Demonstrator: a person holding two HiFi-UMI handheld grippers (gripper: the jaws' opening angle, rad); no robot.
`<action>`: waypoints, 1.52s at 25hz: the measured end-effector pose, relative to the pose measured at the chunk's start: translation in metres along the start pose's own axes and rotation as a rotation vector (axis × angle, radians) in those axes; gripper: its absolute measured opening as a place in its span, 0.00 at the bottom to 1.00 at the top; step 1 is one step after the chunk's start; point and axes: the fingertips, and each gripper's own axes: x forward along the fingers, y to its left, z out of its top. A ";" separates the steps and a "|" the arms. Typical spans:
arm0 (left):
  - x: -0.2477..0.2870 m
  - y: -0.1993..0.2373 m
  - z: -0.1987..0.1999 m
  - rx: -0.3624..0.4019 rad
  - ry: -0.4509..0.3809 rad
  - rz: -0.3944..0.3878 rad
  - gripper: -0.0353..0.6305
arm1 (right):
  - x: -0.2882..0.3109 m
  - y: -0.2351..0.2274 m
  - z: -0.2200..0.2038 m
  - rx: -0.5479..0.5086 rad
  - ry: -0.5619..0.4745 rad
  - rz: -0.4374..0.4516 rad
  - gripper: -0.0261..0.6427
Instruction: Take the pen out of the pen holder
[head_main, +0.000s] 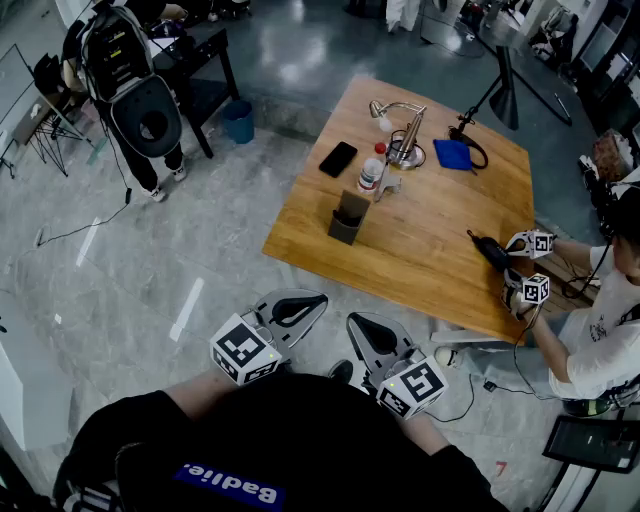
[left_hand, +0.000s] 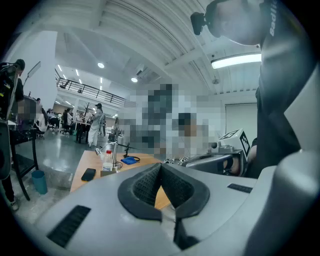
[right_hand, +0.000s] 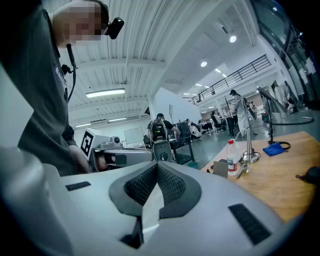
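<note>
Head view: the left gripper (head_main: 300, 308) and the right gripper (head_main: 368, 332) are held side by side close to the operator's body, over the floor and well short of the wooden table (head_main: 440, 250). The pen holder (head_main: 347, 218), a dark box-shaped container, stands upright near the table's near-left corner. A water bottle (head_main: 372, 167) stands just behind it, and a phone (head_main: 338, 158) lies further to the left. The pen itself cannot be made out inside the holder at this size.

Jaw state: in the left gripper view, the pads are pressed together with nothing between them. The right gripper view shows the same condition: pads meeting, nothing pinched.

Step in hand: approach, not yet begun. The holder is untouched, so the pen is presumably still inside it.

Next move, as judged:
1. Carry one gripper forward to a position above the holder.
2. Spread its jaws before descent.
3. Align on the pen's exposed end and close on it.
4. Lift straight up. The second gripper may need to steady the holder, which looks light enough to tip.
</note>
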 end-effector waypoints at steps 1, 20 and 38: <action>0.001 0.000 0.001 -0.001 0.000 0.001 0.07 | 0.000 -0.001 0.000 0.000 0.002 0.001 0.05; 0.023 0.006 -0.005 0.000 0.022 0.066 0.07 | -0.004 -0.023 -0.001 0.017 -0.003 0.080 0.05; 0.055 0.048 0.009 0.035 0.020 0.123 0.07 | 0.021 -0.073 0.008 0.031 0.024 0.094 0.05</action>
